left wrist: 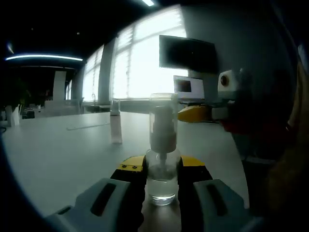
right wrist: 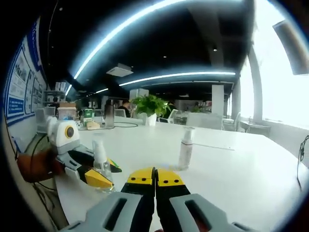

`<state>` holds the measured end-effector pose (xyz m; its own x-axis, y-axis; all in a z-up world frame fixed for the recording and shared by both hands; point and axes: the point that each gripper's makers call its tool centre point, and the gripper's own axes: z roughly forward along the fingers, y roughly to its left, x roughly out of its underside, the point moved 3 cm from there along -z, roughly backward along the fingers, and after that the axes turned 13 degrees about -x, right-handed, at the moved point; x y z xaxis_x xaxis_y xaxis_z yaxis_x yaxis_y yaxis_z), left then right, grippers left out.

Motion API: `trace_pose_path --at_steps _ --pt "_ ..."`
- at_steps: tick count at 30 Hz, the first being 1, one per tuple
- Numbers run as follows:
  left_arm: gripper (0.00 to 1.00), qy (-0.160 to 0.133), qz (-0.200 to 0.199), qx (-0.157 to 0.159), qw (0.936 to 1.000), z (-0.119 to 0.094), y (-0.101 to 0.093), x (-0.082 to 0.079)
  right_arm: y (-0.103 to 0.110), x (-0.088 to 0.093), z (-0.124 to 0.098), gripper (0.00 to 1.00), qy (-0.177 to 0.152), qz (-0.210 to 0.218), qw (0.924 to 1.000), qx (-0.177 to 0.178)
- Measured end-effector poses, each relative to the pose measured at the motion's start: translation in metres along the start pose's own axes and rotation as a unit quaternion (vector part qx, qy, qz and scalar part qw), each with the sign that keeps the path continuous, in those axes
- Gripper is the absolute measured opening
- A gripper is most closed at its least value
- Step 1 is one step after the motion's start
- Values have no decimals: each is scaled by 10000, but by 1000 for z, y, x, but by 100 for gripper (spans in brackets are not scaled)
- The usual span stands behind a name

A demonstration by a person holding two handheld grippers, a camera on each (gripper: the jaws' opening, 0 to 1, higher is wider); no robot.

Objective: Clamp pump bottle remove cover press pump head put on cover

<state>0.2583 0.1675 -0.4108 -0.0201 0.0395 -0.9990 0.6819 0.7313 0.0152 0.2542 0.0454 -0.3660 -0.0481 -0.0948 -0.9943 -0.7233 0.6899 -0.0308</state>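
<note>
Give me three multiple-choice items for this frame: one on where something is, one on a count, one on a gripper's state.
1. Where is the pump bottle with the clear cover?
A. Between the left gripper's jaws
B. Lying on its side on the table
C. Beside the potted plant

2. How many bottles stand on the table in the left gripper view?
A. One
B. Two
C. Four

3. How do the right gripper's jaws stand?
A. Wide open
B. Closed on a bottle
C. Closed together, empty

Answers:
1 A: the bottle stands upright between the yellow-tipped jaws.
2 B: the clamped one plus a slim bottle further back.
3 C: the yellow tips meet with nothing between them.
</note>
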Motion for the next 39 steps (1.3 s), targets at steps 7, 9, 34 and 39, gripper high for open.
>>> trace_pose_path --at_steps 7,9,34,39 --pt "16 -1 1 -3 10000 0 1 0 -3 11 -2 0 25 47 10000 -24" --pt "16 -2 2 -3 10000 0 1 0 -3 17 -2 0 52 64 9999 -60" --pt "16 49 -37 -8 10000 0 2 0 3 44 2 0 -111 167 9991 -382" --pt "16 92 -15 -106 9999 0 4 0 4 43 0 0 -208 285 9985 -415"
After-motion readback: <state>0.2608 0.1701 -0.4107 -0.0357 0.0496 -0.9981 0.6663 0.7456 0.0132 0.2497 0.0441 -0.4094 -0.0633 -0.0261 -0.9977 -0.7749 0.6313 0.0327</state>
